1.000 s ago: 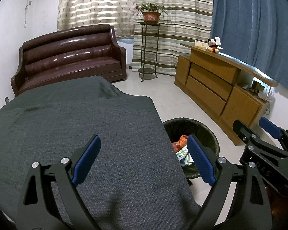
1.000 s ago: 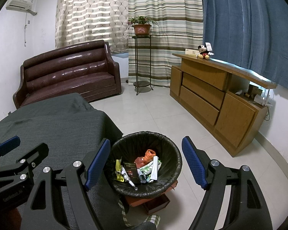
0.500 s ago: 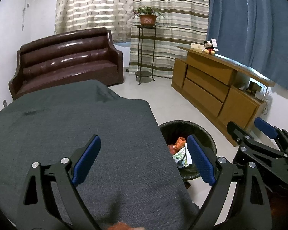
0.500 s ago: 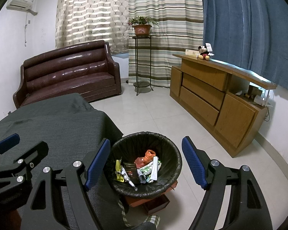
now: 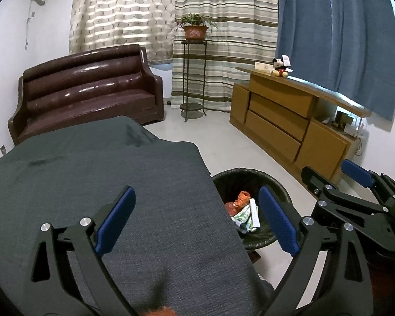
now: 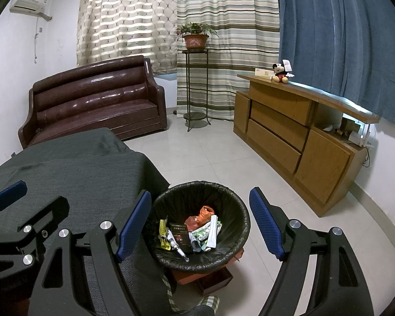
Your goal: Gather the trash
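Dark grey woven cloth (image 5: 97,184) over table. Black liner in bin (image 6: 200,197), holding orange, green-white, yellow scraps (image 6: 201,230). Glossy dark brown sofa (image 6: 97,102). Beige wavy-banded curtain (image 6: 126,18), striped curtain (image 6: 226,26) (cream, olive, pale green), plain blue curtain (image 6: 337,36). Honey-brown wooden cabinet (image 6: 297,134). Terracotta pot (image 6: 195,40). Blue pads on black grippers.

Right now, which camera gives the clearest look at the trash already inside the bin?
The right wrist view. It looks down into the bin between the open right claw, showing the wrappers and papers unobstructed. In the left wrist view the grey cloth hides much of the bin; only some trash shows.
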{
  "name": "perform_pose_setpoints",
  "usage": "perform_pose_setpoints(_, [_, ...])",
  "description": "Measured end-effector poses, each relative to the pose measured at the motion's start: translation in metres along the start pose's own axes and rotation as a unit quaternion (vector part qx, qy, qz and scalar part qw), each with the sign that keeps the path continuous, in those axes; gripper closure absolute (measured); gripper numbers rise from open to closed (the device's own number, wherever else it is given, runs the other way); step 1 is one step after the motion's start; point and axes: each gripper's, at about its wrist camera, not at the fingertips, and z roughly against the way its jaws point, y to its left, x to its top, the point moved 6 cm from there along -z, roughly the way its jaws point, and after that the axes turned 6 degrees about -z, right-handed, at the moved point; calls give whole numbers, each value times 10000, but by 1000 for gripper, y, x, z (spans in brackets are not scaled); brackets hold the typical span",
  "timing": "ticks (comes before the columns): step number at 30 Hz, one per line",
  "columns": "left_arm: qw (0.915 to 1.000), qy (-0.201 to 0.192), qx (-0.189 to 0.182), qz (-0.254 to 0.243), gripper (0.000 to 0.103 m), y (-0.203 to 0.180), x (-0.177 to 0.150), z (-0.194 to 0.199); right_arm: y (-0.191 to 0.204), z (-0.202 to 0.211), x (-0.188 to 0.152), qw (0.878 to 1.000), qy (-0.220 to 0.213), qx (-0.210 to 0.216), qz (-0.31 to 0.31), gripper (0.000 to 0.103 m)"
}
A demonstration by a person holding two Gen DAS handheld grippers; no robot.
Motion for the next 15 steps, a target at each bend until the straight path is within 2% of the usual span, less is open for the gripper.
perform_pose_setpoints(15, [10000, -7, 22, 11, 10, 9, -7, -3, 1, 1, 0, 10000, -1, -2, 7, 28])
